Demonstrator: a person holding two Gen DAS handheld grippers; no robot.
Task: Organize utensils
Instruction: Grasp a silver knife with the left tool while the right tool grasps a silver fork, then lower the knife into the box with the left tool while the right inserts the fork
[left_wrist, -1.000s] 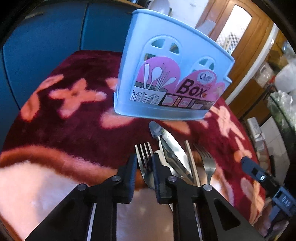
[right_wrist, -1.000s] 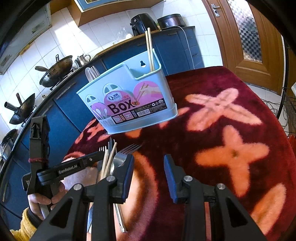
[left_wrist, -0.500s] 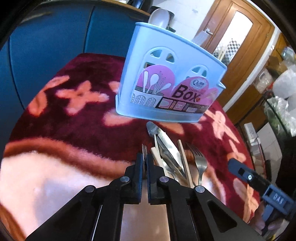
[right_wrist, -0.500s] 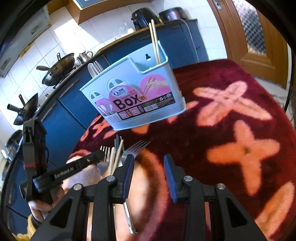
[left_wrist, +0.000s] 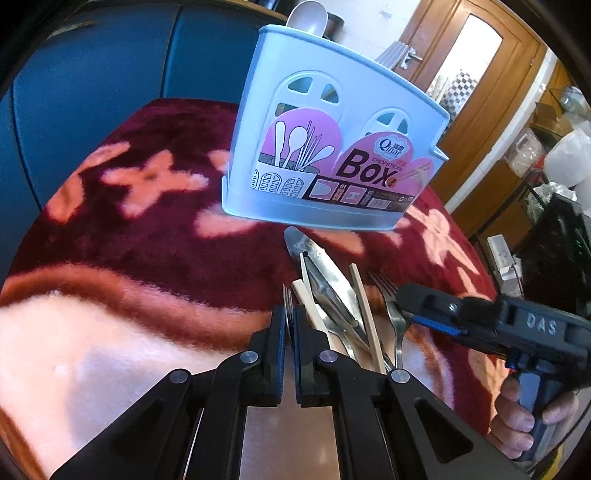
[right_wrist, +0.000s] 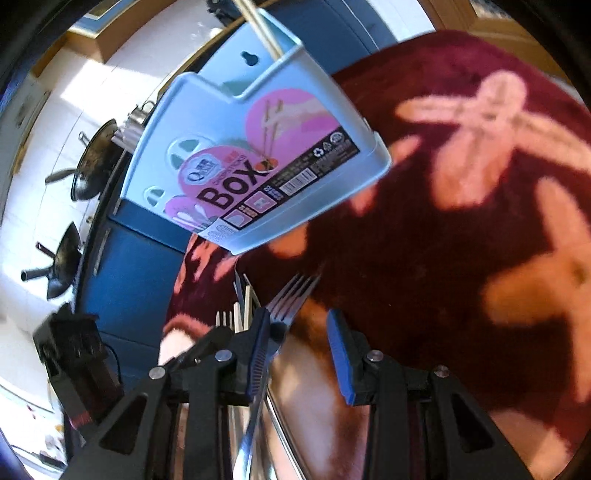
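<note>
The left gripper (left_wrist: 289, 325) is pinching shut on a fork (left_wrist: 287, 300), holding it on edge ready to lift. At its three o'clock, the right gripper (right_wrist: 299, 325) is closing its still-parted jaws around a second fork (right_wrist: 293, 295), not yet pressing it. Between them, knives (left_wrist: 325, 280) and chopsticks (left_wrist: 364, 310) are lying bundled on the blanket (left_wrist: 147, 229). At twelve o'clock, the blue box (left_wrist: 332, 147) is standing upright, awaiting utensils.

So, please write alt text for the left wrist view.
The left gripper is shut on a fork beside loose cutlery on a red rug. A blue box stands behind; the right gripper reaches in.
</note>
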